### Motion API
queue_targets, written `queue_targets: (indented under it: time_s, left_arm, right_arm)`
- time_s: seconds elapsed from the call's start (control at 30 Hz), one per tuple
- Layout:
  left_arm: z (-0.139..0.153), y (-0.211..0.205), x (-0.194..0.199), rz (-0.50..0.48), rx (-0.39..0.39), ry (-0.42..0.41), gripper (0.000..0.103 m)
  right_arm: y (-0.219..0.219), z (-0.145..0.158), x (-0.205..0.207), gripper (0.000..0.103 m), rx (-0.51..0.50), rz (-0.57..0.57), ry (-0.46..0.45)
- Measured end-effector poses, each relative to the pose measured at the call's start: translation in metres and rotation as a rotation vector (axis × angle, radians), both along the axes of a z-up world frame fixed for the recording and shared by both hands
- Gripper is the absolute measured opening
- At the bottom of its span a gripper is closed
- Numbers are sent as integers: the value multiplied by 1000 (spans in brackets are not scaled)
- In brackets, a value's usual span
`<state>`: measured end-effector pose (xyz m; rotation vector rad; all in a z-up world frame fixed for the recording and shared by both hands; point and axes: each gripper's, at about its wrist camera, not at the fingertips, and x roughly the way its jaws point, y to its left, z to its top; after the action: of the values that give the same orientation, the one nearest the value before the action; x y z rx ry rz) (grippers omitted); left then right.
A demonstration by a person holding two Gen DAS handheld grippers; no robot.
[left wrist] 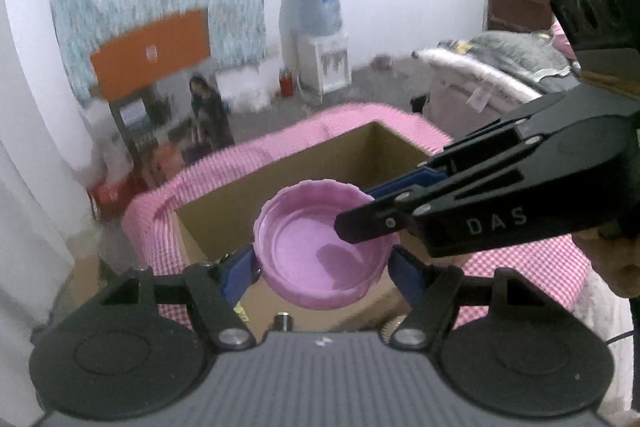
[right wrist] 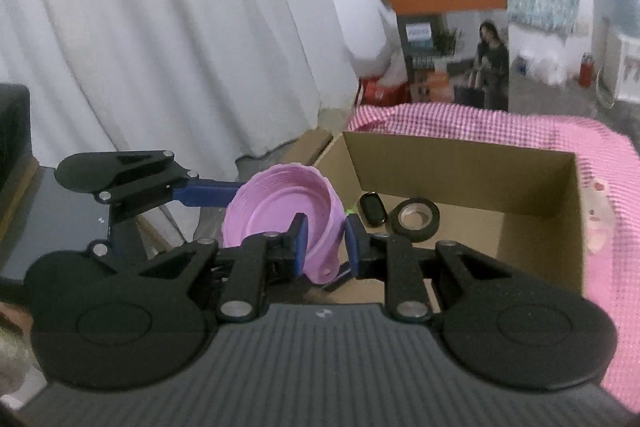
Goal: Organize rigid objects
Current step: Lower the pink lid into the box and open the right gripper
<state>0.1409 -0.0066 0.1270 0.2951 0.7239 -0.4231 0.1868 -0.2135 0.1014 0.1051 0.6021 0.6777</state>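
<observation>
Pink plastic lid [left wrist: 320, 247] was held aloft by both tools: the left tool [left wrist: 322, 267] spanned its width, the right tool [right wrist: 325, 241] pinched its rim narrowly. The open cardboard box [right wrist: 460, 163] lay just beyond, below, on the checked bench [left wrist: 532, 267].

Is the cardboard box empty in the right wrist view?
No, the cardboard box already holds a roll of black tape and a small black oval object on its floor.
</observation>
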Motion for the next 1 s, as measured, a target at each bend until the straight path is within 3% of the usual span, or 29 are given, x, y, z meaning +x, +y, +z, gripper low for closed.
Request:
queue_targets:
  time_s: [0.23,0.37,0.47,0.7,1.0]
  left_arm:
    - [-40,13,90,45,6,253,73]
    - [-72,15,123,53,15,376,73]
    - [-88,14,136,50,34,432,73]
    - [-110,-2,152,30,146,452,73]
    - [-115,-10,155,29,204,460,76]
  right_arm:
    - [25,-27,109,19,-17,29,266]
    - [30,-60,153,21,-10,35,441]
    - [35,-80,168,21,-24,35,515]
    - [54,-105,189,22,-77,40,581]
    - [61,-116,198,23,-86,39,609]
